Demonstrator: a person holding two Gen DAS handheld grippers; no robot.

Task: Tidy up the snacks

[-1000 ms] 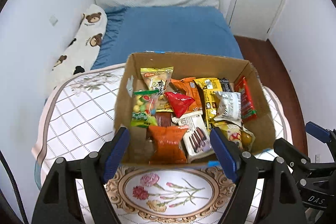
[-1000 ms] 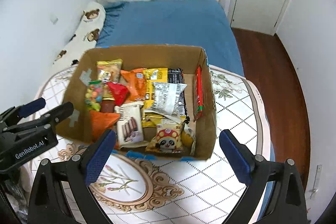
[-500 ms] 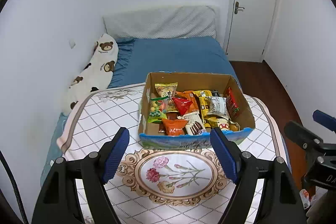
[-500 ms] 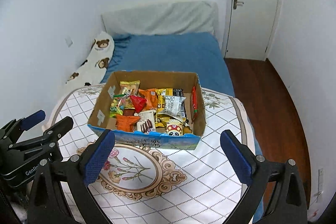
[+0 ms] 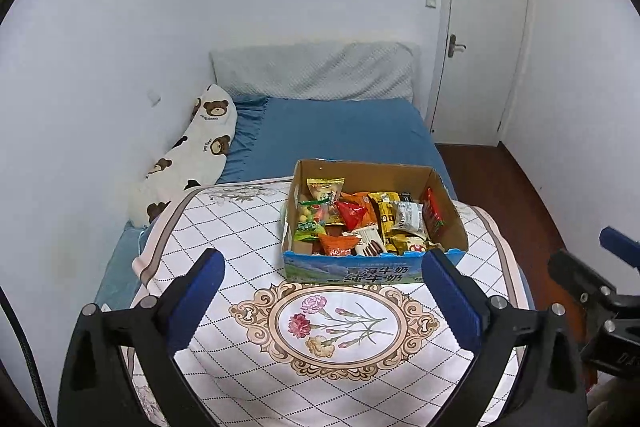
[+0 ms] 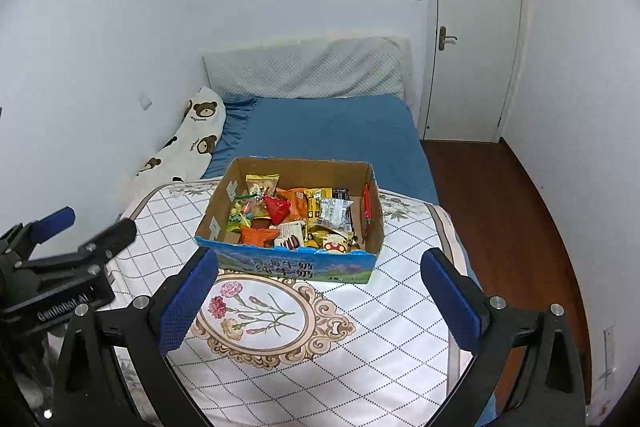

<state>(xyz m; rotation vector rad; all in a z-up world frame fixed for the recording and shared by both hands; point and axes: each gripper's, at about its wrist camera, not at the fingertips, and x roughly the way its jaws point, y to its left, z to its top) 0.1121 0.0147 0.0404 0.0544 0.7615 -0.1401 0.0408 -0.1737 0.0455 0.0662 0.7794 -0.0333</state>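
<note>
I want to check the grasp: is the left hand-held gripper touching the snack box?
Apart. The left wrist view shows tablecloth between the open left hand-held gripper and the snack box.

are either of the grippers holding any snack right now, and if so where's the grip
Nothing is held. The left gripper and right gripper are both open and empty, apart from the snack box, with all snacks inside it.
</note>
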